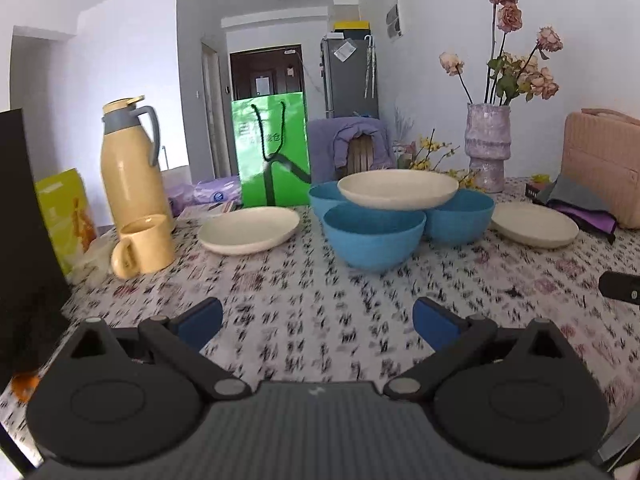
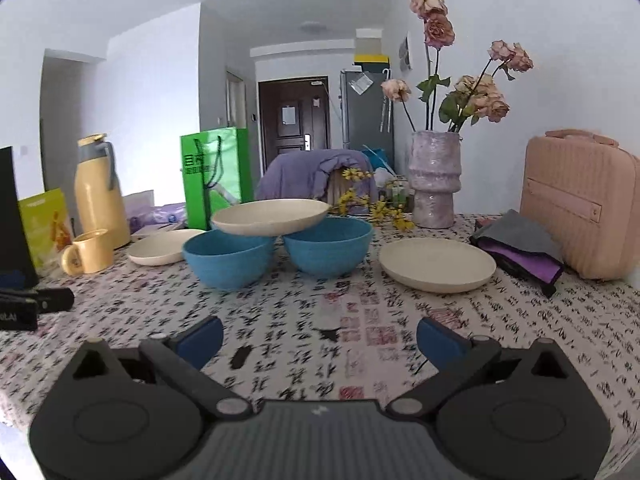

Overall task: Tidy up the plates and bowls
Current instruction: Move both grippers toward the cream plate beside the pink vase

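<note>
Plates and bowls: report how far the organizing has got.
Nothing looks sorted yet. Three blue bowls stand unstacked, with one cream plate perched across their rims; two more plates lie apart on the table. Nothing is in hand: the left gripper and right gripper are open. All stacking remains.

- I count three blue bowls (image 1: 374, 238) (image 1: 460, 216) (image 1: 325, 197), clustered together.
- I count three cream plates (image 1: 249, 229) (image 1: 398, 189) (image 1: 534, 225): one on the bowls, two on the worktop (image 1: 300, 312).
- One yellow mug (image 1: 146, 245).
- One yellow flask (image 1: 130, 164).
- One vase (image 1: 488, 146).
</note>
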Motion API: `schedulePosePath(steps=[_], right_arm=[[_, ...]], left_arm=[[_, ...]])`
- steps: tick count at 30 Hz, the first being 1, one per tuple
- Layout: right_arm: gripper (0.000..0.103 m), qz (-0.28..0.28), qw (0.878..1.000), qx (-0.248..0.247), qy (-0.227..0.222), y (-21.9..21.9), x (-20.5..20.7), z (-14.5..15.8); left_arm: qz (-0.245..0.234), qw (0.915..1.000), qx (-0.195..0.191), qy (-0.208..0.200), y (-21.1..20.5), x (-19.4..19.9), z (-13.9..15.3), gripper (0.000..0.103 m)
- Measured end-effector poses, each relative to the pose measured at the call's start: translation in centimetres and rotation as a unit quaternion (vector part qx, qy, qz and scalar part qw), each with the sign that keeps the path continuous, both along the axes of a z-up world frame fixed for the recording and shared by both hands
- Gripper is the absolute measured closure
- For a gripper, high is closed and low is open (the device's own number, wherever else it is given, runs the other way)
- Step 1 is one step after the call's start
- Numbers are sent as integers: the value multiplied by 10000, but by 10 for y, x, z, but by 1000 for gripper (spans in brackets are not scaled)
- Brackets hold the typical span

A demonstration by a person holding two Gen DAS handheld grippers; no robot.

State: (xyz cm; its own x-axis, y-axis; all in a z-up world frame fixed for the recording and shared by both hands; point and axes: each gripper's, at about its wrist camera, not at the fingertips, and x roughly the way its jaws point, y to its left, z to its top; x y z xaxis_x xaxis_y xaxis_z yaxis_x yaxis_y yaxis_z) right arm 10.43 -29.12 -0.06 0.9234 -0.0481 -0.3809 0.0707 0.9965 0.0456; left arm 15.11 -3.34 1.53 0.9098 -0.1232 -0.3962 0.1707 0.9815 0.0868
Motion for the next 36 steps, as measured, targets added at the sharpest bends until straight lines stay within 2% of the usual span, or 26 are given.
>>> schedulePosePath(steps=[10, 14, 20, 27, 32, 36], right_arm=[[4, -71, 9999, -98, 105, -23, 57, 4], [10, -202, 9996, -73, 191, -42, 77, 1], [17, -581, 9973, 114, 431, -85, 101, -7], [29, -997, 9908, 376, 838, -145, 136, -22], [30, -1190, 9875, 391, 957, -177, 161, -27], [31, -1164, 9860, 482, 1095, -198, 186, -34]], left_arm=[[-328, 9987, -206, 321, -33, 67, 3, 0], [-582, 9955, -404, 629, -55, 89, 1, 0], [-853, 9933, -386, 672, -103, 111, -5, 0], [-1249, 9815, -822, 1198, -173, 151, -19, 0], [-1411, 9731, -890, 1592, -221, 184, -33, 1], [-1402, 9704, -845, 1775, -251, 207, -40, 4]])
